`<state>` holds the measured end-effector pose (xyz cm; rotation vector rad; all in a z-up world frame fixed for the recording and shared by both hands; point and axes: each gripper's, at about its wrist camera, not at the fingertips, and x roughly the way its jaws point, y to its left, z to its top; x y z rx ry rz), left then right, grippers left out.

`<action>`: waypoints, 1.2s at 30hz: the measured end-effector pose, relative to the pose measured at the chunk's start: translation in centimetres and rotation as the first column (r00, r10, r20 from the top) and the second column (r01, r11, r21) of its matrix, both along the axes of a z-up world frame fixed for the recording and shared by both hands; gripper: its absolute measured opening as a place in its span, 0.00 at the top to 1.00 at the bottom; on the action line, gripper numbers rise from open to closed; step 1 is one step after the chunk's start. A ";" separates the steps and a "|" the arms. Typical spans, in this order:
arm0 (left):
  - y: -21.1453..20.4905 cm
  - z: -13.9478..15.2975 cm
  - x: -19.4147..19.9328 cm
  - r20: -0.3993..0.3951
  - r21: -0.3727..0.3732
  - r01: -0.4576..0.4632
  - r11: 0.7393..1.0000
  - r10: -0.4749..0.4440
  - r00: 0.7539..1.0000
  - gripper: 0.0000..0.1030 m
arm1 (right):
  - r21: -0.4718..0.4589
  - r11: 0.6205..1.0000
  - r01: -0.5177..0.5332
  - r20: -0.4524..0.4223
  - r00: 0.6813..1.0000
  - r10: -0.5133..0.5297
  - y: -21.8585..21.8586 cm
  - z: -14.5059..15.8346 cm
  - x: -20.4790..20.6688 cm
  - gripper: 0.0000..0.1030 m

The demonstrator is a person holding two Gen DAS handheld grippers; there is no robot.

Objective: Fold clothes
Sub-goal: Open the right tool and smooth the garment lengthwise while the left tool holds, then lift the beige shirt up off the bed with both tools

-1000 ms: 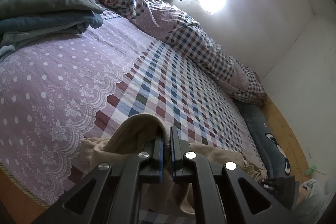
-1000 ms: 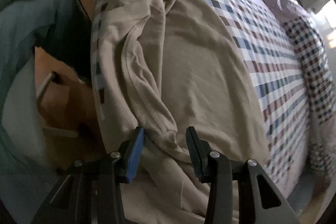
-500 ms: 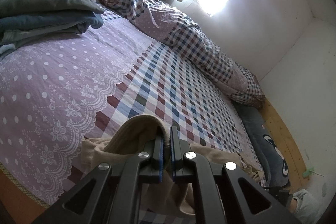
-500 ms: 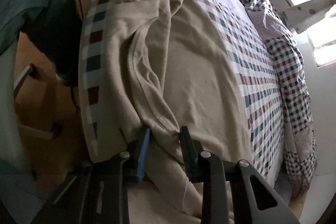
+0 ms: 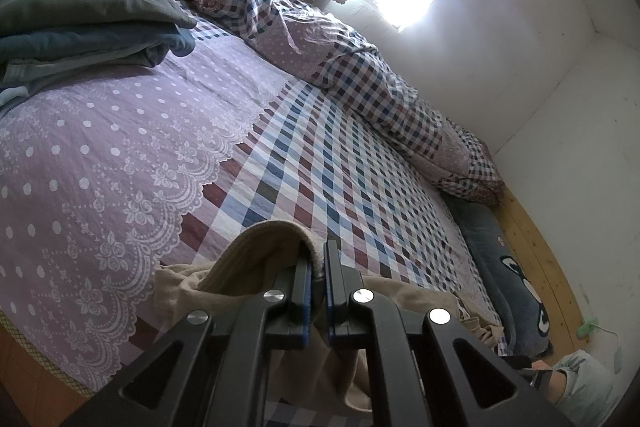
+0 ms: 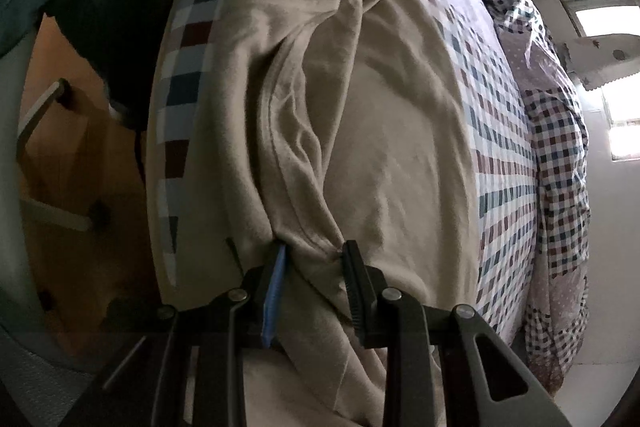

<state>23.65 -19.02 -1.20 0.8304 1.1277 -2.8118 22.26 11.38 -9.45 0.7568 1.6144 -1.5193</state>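
A beige garment [image 6: 392, 147] lies spread along the near edge of the bed, rumpled, with a long seam fold running down its middle. My right gripper [image 6: 314, 255] points down at it, and its jaws pinch a bunched fold of that seam. In the left wrist view, a ribbed edge of the same beige garment [image 5: 256, 247] arches up off the bed. My left gripper [image 5: 318, 259] is shut on this edge and holds it slightly raised.
The bed has a lilac lace-print and checked sheet [image 5: 100, 147]. A stack of folded grey and blue clothes [image 5: 80, 27] sits at its far left, and a checked quilt [image 5: 360, 75] runs along the wall side. A person's sleeve [image 5: 580, 383] shows low right. Wooden floor [image 6: 60, 147] lies beside the bed's edge.
My right gripper has come down onto the beige garment and its jaws have narrowed onto the seam fold. The left gripper has stayed still, holding the ribbed edge.
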 end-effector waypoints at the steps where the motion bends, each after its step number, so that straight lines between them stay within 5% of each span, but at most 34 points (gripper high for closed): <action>1: 0.0 0.0 0.0 0.000 0.000 -0.001 1.000 0.001 1.000 0.96 | 0.014 1.000 -0.001 0.003 1.000 0.001 0.0 -0.1 0.1 0.72; 8: -0.4 0.1 0.3 -0.009 0.018 -0.004 1.000 0.005 1.000 0.96 | 0.018 1.000 0.025 -0.019 1.000 -0.025 1.4 0.6 1.4 0.94; 18: -0.8 0.2 0.4 -0.016 0.025 -0.009 1.000 0.009 1.000 0.96 | -0.141 0.979 0.147 -0.055 0.986 -0.156 2.7 2.8 4.0 0.93; 36: -0.4 0.3 0.3 0.000 0.000 0.002 1.000 -0.002 1.000 0.96 | -0.100 0.985 0.140 -0.154 0.976 -0.154 1.0 -0.8 2.9 0.94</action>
